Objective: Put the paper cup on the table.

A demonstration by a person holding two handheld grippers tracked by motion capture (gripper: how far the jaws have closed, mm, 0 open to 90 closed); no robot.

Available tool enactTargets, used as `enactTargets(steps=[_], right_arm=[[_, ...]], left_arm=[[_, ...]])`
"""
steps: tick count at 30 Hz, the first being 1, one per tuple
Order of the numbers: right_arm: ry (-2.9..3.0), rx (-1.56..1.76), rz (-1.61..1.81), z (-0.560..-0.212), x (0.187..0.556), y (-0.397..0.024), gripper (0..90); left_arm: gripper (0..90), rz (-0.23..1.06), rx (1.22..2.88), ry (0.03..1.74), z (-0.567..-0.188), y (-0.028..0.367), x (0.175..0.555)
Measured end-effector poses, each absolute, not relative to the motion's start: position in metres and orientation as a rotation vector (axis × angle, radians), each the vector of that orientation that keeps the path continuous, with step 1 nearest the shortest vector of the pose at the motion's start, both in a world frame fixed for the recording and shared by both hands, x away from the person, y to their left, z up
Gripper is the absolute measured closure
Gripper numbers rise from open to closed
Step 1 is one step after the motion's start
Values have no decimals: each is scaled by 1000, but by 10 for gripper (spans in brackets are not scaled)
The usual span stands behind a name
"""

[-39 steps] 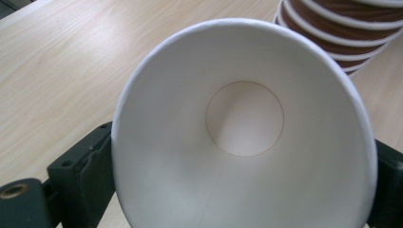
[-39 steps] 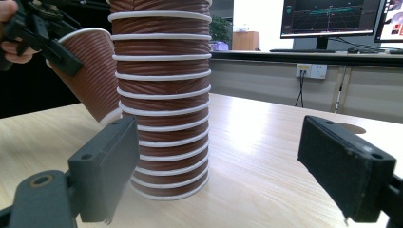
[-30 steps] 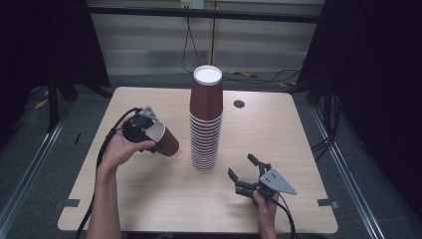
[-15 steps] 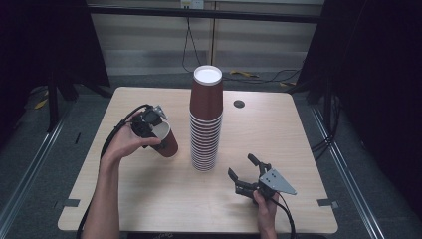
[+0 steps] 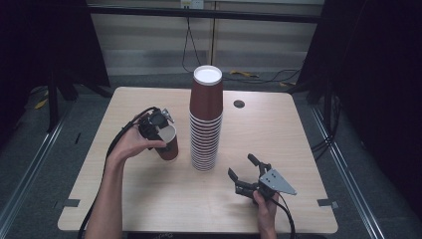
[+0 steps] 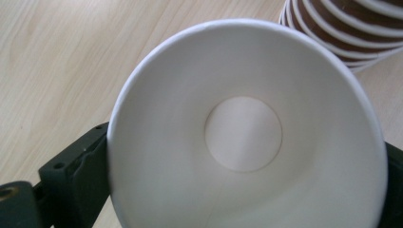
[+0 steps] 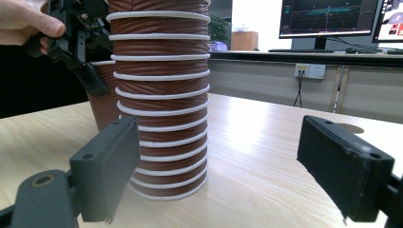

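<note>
Right gripper point(image 5: 245, 173) lies low at the near right part of the table point(image 5: 298, 144), held in the person's right hand point(image 5: 265, 205). Its jaws stand spread wide with nothing between them; in the right gripper view they frame the bottom of the cup stack point(image 7: 160, 95) from a short way off, not touching it.

Cup stack point(image 5: 205, 119): brown ribbed paper cups with white rims, nested upside down, upright near the table's middle, white base on top.

Left of the stack, the left gripper point(image 5: 160, 133) points down over a single brown cup point(image 5: 168, 144), held by the left hand point(image 5: 132, 144). The cup stands mouth-up on the table just beside the stack, apart from it. In the left gripper view the cup point(image 6: 247, 133) sits between the two jaws, white inside facing the camera. The jaws have just been opening; whether the pads press on the rim cannot be told.

Farther back, a small dark round hole point(image 5: 239, 104) in the tabletop.
</note>
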State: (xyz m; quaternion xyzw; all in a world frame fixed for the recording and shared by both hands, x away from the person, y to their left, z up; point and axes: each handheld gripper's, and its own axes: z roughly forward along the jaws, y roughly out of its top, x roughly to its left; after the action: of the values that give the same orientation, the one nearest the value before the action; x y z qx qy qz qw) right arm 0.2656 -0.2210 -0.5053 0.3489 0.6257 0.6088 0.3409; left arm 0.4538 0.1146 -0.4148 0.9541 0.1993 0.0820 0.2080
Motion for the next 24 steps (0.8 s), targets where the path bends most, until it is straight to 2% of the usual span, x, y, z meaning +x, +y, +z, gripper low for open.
enactTargets(steps=[18,20,24], right_arm=[[1620,917,1576,-505,265,-221,139],[1620,918,1575,-505,265,-221,139],[1616,919,1573,-505,265,-221,139]], left_arm=[[55,214,2575,628,-433,116,453],[82,199,2556,644,-437,118,452],[67,216,2536,634,-441,122,451]])
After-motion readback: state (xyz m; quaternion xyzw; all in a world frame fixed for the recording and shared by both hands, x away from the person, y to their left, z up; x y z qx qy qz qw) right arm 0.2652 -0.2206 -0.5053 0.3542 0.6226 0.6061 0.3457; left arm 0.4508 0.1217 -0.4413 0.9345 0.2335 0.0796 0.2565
